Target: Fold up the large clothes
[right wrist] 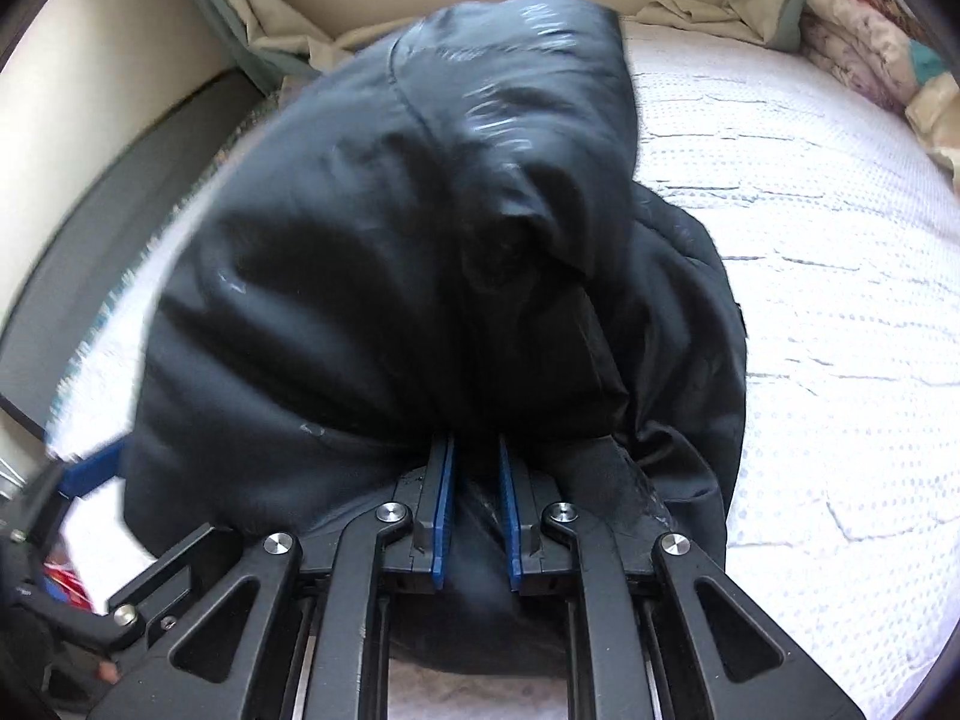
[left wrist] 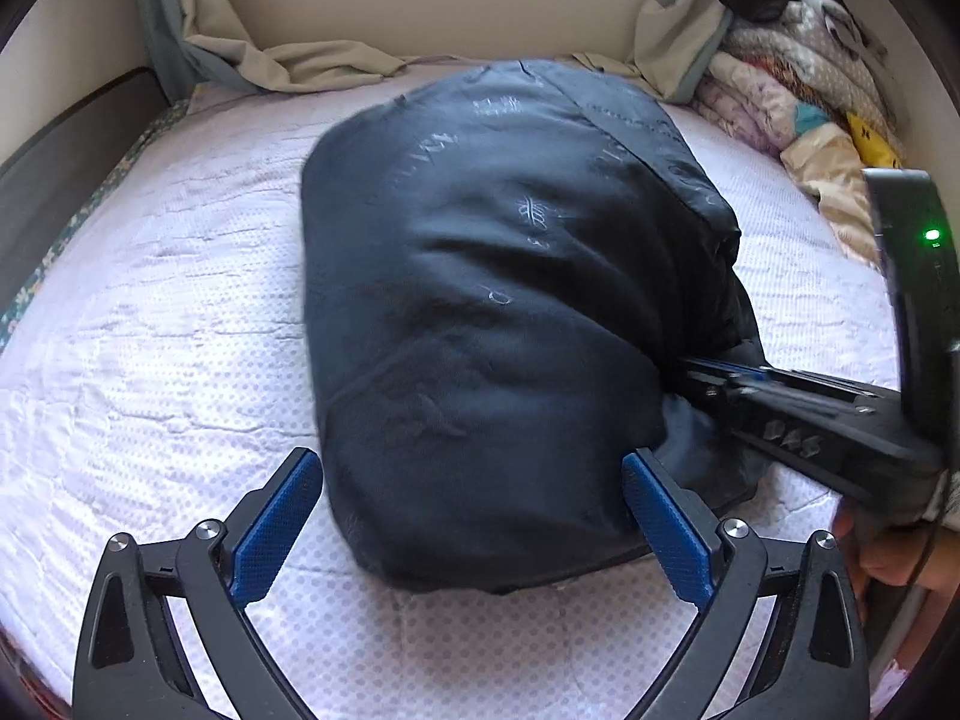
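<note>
Dark padded jacket sits bunched in a mound mid-bed on the white quilted mattress cover, lining side out with faint printed logos.

Right gripper has its jaws pinched on a fold of the jacket at the near right edge; fabric fills the narrow gap between the 2 blue pads. Probably anchoring that edge so it can be pulled or flipped.

Left gripper has its jaws spread wide, straddling the near end of the mound, nothing clamped. Right pad touches or nearly touches the cloth; can't tell which. Looks staged for a 2nd grab.

Pile of folded patterned bedding sits at the far right corner, clear of the work.
</note>
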`<state>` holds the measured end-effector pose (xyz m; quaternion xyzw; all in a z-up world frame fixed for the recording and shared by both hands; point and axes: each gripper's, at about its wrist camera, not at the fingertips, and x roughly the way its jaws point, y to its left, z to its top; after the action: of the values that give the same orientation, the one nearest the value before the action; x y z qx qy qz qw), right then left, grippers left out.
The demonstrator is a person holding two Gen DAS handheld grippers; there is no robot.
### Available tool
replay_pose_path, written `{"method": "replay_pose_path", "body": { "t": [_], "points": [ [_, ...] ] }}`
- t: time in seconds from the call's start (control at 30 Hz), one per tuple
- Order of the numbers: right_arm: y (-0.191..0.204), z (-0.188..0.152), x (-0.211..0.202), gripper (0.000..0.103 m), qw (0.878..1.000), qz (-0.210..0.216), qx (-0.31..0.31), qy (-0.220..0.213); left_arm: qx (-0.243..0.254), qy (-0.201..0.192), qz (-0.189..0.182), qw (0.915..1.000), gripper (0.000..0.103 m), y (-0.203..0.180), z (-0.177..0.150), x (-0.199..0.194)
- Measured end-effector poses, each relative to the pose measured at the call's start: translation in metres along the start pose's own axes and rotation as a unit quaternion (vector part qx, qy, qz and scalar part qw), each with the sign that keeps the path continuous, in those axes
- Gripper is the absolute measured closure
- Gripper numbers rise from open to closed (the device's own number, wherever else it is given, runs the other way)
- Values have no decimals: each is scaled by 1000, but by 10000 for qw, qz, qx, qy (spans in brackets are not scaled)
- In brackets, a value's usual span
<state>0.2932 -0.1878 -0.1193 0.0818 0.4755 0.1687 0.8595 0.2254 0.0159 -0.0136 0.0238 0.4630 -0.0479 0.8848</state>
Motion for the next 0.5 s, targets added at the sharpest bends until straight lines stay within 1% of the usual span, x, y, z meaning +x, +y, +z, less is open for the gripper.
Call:
{"method": "replay_pose_path", "body": {
  "t": [0.03,0.07,0.1,0.13,0.17,0.23,0.27,0.33,0.43,0.5],
  "points": [
    [1,1,-8,90,9999,70,72,0,-10,-37,41,10000,2,1,-1,-4],
    [2,2,-17,78,9999,127,83,-12,-15,-101,116,9999,2,3,-2,-10],
    [5,2,-25,69,9998,180,65,-46,-23,-176,213,9996,1,4,-4,-17],
    [10,0,-38,48,9996,255,18,-147,-40,-227,295,9993,1,6,-6,-23],
    [15,-2,-48,28,9994,254,-27,-235,-68,-256,380,9989,1,7,-9,-28],
    [27,-9,-67,16,9987,80,-208,-456,-135,-295,477,9983,1,10,-15,-37],
    [35,-16,-76,12,9978,-16,-329,-581,-173,-315,501,9981,1,13,-19,-41],
    [43,-30,-87,3,9967,-193,-422,-667,-232,-328,516,9979,1,17,-28,-49],
    [49,-57,-99,2,9952,-469,-479,-712,-245,-436,581,9971,1,19,-38,-62],
    [57,-68,-101,2,9927,-785,-534,-748,-224,-553,629,9962,1,20,-44,-70]
  ]
}}
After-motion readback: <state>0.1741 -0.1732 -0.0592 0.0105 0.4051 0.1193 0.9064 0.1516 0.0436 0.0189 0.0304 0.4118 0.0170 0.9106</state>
